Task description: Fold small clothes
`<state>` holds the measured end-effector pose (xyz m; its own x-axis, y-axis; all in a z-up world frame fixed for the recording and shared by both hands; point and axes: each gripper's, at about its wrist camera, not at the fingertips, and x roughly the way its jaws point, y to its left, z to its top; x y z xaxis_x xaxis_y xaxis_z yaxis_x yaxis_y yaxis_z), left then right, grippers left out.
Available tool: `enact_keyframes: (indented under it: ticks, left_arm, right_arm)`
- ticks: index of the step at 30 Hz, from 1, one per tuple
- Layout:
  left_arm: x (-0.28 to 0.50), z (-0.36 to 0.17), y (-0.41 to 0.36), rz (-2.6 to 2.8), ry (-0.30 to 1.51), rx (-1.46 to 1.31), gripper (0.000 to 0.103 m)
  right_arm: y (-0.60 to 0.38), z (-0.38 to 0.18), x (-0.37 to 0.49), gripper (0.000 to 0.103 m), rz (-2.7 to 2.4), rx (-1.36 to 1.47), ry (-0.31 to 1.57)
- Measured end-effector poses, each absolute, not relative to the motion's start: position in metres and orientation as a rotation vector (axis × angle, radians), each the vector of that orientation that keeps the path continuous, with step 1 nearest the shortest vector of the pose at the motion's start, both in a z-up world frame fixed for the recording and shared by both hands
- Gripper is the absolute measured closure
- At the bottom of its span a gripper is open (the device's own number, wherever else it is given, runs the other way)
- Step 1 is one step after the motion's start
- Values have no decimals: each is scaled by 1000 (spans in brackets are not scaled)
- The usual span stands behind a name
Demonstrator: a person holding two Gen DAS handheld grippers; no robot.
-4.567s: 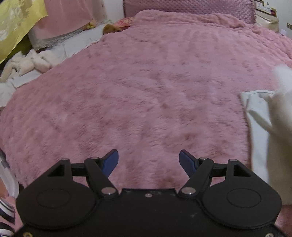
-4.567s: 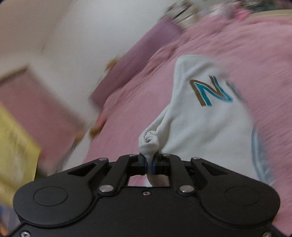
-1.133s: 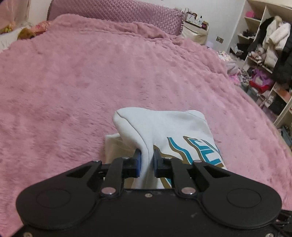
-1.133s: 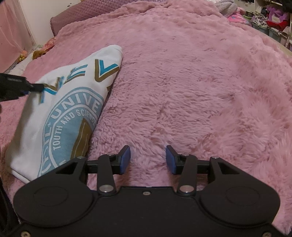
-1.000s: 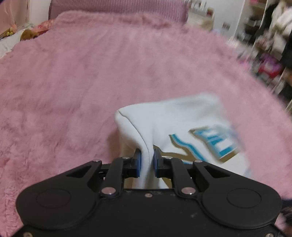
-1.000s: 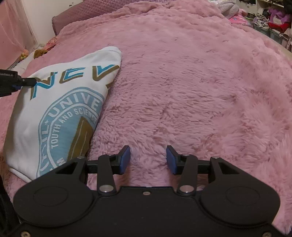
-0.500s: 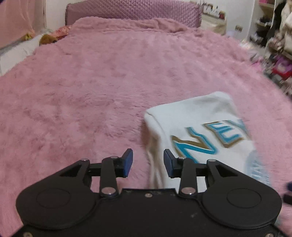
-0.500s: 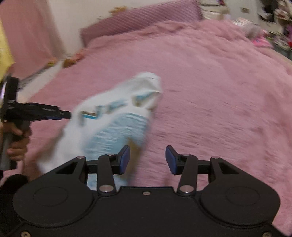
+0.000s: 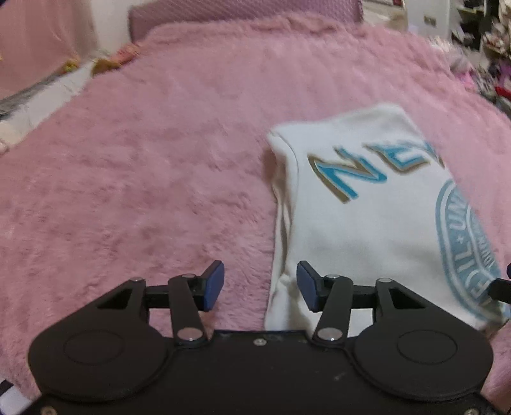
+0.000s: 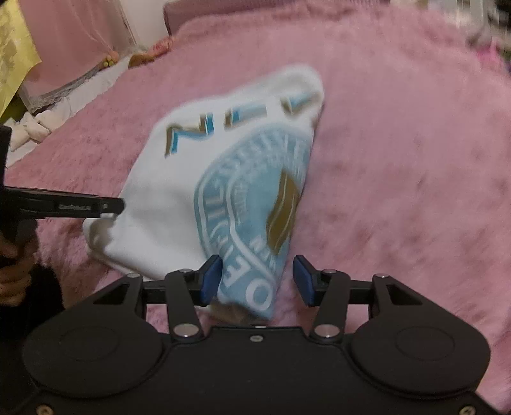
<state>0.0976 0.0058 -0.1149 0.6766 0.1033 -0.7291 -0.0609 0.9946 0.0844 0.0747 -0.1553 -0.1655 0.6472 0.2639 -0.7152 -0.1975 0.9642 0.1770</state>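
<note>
A small white garment point(image 9: 367, 217) with blue and gold lettering and a round blue emblem lies folded on the pink fluffy blanket point(image 9: 143, 159). My left gripper point(image 9: 260, 285) is open and empty at the garment's near left edge. In the right wrist view the garment point(image 10: 179, 191) lies in front of my right gripper point(image 10: 257, 281), which is open with the garment's near corner between its jaws. The left gripper point(image 10: 105, 206) shows from the side there, by the garment's left edge.
The blanket covers the whole bed. A purple headboard cushion point(image 9: 239, 9) runs along the far edge. White bedding and small soft toys point(image 10: 35, 127) lie off the bed's left side. Cluttered shelves point(image 9: 485, 38) stand at the far right.
My left gripper has let go of the garment, opened and drawn back to the left. The garment now lies flat. My right gripper has swung over to the garment's near corner.
</note>
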Motion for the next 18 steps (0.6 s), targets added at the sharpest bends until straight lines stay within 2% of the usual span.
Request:
enact_keyframes:
  ticks: [3, 5, 7, 10, 18]
  left_arm:
    - [97, -136, 6, 203, 893, 119, 44]
    - [96, -164, 10, 245, 971, 149, 46]
    - [87, -172, 9, 233, 943, 185, 46]
    - [78, -157, 11, 220, 903, 147, 46]
    - [65, -126, 26, 216, 802, -19, 46]
  right_arm:
    - [-151, -158, 76, 57, 217, 48, 790]
    - [-149, -164, 83, 56, 180, 52, 794]
    - [-141, -184, 92, 54, 130, 17, 825]
    - [-138, -198, 97, 53, 108, 4, 834]
    - [-149, -162, 80, 53, 118, 53, 772]
